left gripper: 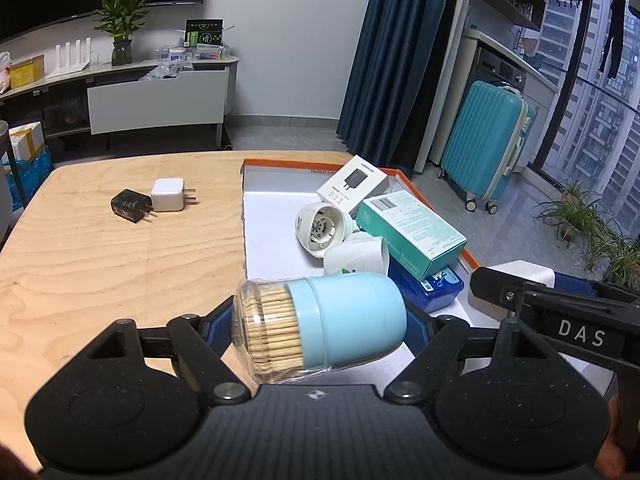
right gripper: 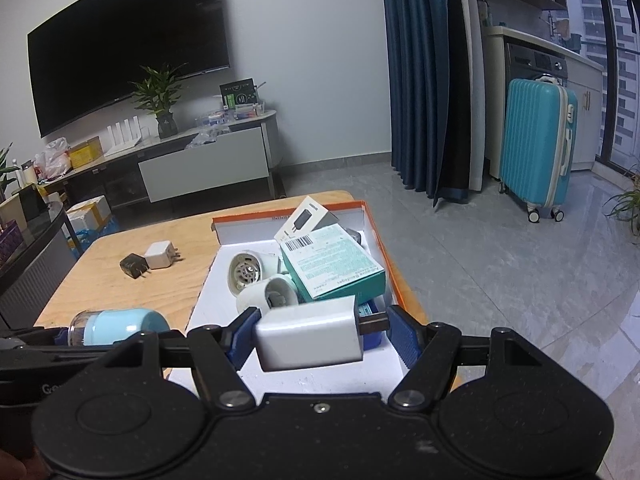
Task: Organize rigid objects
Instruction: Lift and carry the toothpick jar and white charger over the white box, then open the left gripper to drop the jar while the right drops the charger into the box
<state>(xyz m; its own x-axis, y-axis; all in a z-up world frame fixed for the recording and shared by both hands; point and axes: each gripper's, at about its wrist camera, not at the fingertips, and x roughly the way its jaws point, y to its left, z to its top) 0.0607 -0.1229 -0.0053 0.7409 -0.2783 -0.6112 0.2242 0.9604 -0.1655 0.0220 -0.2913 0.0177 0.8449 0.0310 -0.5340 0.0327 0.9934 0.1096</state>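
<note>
Left claw [left gripper: 320,328] sits at the bottom middle of its view, clamped on a light-blue toothpick jar [left gripper: 320,322] lying sideways between the blue pads, clear lid end pointing to the frame's left. The jaws are about half spread, because the jar fills the gap. It hangs right over the near edge of the orange-rimmed box [left gripper: 256,248], where desk [left gripper: 100,260] meets box.

Right claw [right gripper: 320,338] is the same deal: bottom middle of its own view, gripping a white charger block [right gripper: 310,338] sideways, prongs poking toward the right pad. It's over the near end of the box too, and in the left view it shows up at the right edge.

Further out, inside the box: a teal carton [left gripper: 412,232] leaning on a dark blue case [left gripper: 428,290], a white charger package [left gripper: 354,184] at the back, two white round socket-looking things [left gripper: 322,228].

Upper left on the desk, well apart from the box, a black plug adapter [left gripper: 130,205] and a white plug adapter [left gripper: 170,195] sit touching each other.
</note>
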